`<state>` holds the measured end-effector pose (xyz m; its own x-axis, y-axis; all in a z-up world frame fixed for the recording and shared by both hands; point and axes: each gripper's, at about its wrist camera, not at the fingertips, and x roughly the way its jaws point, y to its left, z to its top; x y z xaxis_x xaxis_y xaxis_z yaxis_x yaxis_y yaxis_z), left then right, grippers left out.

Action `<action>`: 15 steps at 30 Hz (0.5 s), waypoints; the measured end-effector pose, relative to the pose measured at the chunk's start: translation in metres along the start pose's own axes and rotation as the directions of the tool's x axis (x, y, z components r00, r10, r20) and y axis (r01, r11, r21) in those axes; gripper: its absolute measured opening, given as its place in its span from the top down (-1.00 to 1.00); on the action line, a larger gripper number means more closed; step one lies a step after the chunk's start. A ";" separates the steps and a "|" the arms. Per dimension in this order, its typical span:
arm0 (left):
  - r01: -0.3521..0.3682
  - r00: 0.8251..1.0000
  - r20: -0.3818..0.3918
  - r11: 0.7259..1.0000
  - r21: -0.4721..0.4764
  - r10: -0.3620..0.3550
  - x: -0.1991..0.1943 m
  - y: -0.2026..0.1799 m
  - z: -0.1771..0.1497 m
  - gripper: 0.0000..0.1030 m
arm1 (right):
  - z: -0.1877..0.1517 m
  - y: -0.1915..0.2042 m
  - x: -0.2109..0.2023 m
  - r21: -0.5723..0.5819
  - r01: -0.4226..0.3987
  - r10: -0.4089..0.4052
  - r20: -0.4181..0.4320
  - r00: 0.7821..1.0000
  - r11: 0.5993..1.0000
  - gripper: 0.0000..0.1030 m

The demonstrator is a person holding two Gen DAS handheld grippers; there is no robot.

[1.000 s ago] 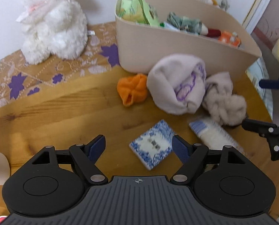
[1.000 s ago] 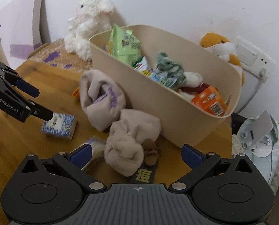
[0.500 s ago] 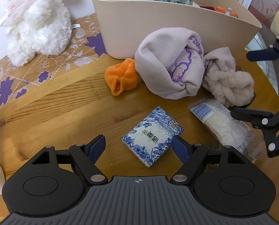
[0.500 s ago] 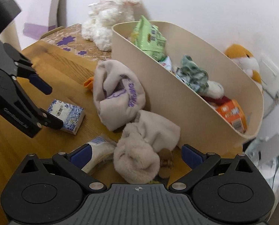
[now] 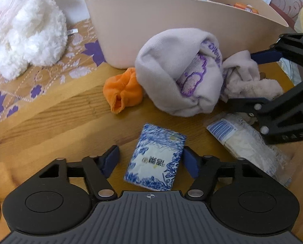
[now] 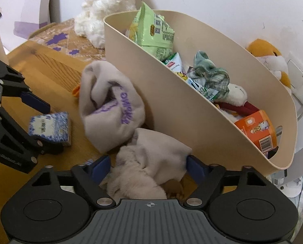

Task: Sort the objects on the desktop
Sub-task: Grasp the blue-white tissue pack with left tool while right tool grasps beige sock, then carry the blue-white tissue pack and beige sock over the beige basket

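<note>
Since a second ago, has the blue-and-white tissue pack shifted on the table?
Yes. The tissue pack has turned: its long side once ran across toward the clear wrapped packet; now it points toward the beige bin, while the closing left gripper straddles it.

On the table [image 5: 49, 122] a tissue pack [image 5: 156, 158] lies between the closing jaws of the left gripper [image 5: 150, 160], with a small sock [image 5: 122, 92] behind it and a wrapped packet [image 5: 247, 146] to its right. Behind these, a large rolled sock [image 5: 180, 75] rests against the wall of the bin [image 5: 171, 24], and a fuzzy sock [image 6: 151, 162] lies just right of it, between the closing jaws of the right gripper [image 6: 147, 167]. In the bin lie snack bags [image 6: 153, 32], a cloth [image 6: 210, 75] and a carton [image 6: 257, 130]; a plush rabbit [image 5: 23, 30] sits left of the bin on a patterned mat [image 5: 39, 81].
</note>
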<state>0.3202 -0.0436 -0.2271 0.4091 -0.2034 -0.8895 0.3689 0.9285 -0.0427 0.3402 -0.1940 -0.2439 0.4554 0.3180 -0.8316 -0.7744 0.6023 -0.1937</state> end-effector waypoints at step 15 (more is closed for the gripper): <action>0.070 0.997 0.045 0.996 -0.057 -0.068 -0.026 0.009 -0.018 0.08 | -0.012 -0.019 -0.032 0.165 -0.070 0.062 0.053 0.997 0.984 0.22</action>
<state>0.2978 -0.0242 -0.2121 0.4206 -0.2797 -0.8631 0.3485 0.9281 -0.1310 0.3351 -0.2245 -0.2198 0.4293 0.3931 -0.8131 -0.7213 0.6911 -0.0467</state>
